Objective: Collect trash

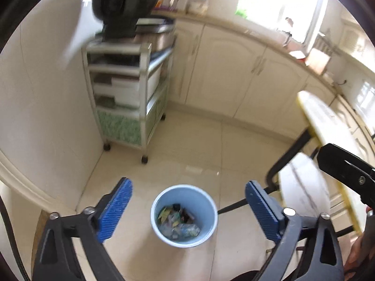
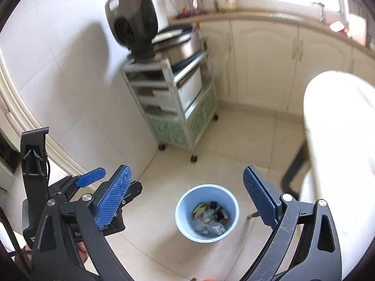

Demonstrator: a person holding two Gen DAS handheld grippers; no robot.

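A light blue trash bin [image 1: 185,215] stands on the tiled floor with wrappers and scraps [image 1: 179,222] inside. My left gripper [image 1: 188,208] hangs open and empty above it, blue pads wide apart. In the right wrist view the same bin [image 2: 207,213] with its trash [image 2: 211,217] sits below my right gripper [image 2: 186,203], which is also open and empty. The left gripper [image 2: 93,182] shows at the left of the right wrist view. Part of the right gripper [image 1: 346,171] shows at the right of the left wrist view.
A wheeled metal rack [image 1: 131,93] with a black appliance [image 1: 121,2] on top stands against the white wall. Cream cabinets [image 1: 234,70] run along the back under a counter. A white table with yellow edge [image 1: 328,135] and black legs is at the right.
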